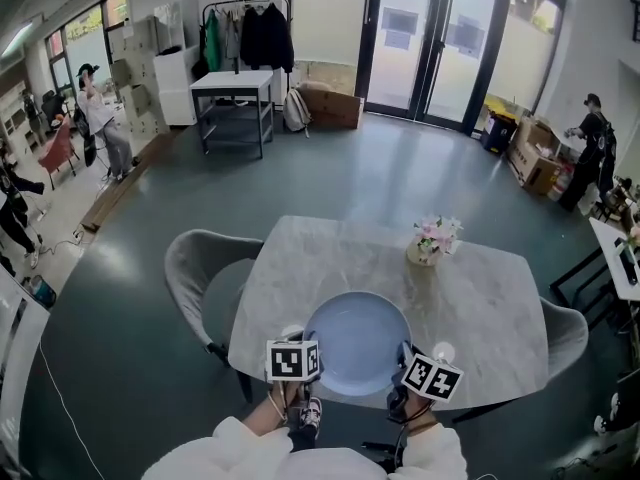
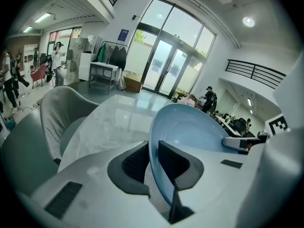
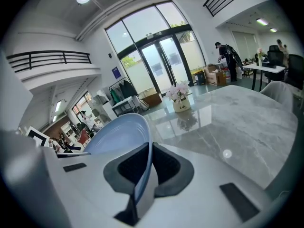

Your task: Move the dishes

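A large pale blue plate [image 1: 357, 341] is at the near edge of the grey marble table [image 1: 480, 298]. My left gripper [image 1: 303, 351] is shut on the plate's left rim, and my right gripper [image 1: 405, 360] is shut on its right rim. In the left gripper view the plate [image 2: 190, 127] stands edge-on between the dark pads of the left gripper [image 2: 153, 163]. The right gripper view shows the plate [image 3: 118, 134] pinched the same way by the right gripper [image 3: 149, 167].
A small vase of pink flowers [image 1: 434, 239] stands on the table beyond the plate. Grey chairs sit at the table's left [image 1: 205, 278] and right [image 1: 565, 333]. A white work table [image 1: 235, 93] and several people are farther off in the room.
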`<state>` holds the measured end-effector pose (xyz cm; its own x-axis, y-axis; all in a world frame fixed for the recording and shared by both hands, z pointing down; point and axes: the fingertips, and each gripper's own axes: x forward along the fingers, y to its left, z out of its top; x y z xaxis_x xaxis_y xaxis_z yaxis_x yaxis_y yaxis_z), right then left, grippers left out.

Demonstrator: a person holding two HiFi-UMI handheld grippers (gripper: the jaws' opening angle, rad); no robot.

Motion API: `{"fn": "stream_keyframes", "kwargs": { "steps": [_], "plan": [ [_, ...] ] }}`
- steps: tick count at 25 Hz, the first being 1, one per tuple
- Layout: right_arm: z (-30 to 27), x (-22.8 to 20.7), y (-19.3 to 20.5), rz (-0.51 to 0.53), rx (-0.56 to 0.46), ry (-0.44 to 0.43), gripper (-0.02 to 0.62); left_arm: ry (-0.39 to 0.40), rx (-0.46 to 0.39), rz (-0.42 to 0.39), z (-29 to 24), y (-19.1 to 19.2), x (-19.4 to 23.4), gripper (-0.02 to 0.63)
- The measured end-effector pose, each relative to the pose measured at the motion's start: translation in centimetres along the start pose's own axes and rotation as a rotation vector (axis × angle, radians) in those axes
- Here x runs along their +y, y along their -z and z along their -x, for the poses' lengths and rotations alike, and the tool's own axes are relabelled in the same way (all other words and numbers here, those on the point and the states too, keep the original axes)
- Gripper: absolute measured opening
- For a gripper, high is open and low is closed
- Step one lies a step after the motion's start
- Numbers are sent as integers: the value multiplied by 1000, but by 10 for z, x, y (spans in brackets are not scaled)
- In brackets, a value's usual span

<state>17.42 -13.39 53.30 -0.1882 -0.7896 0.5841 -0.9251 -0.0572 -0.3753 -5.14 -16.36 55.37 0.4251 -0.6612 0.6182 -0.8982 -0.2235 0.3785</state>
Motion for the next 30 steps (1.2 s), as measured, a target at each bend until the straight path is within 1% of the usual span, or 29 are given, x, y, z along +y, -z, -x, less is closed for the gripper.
{"fn": "stream_keyframes", "kwargs": {
  "steps": [8, 12, 16, 20, 24, 30],
  "plan": [
    [-48, 0, -35, -2, 7, 29, 77, 24, 20, 9, -48, -39, 13, 46],
    [-69, -2, -49, -9, 16, 44, 77, 31, 35, 9, -69, -54, 19, 46],
    [-86, -3, -59, -21, 17, 57, 77, 54, 50, 13, -90, -66, 22, 46],
    [-100, -5, -60, -45, 24, 69, 77, 42, 73, 13, -103, -73, 31, 45],
    [-109, -13, -58, -71, 41, 76, 77, 50, 99, 8, -116, -71, 28, 45],
    [-125, -29, -57, -85, 76, 68, 77, 3, 124, 20, -131, -67, 28, 46]
  ]
}}
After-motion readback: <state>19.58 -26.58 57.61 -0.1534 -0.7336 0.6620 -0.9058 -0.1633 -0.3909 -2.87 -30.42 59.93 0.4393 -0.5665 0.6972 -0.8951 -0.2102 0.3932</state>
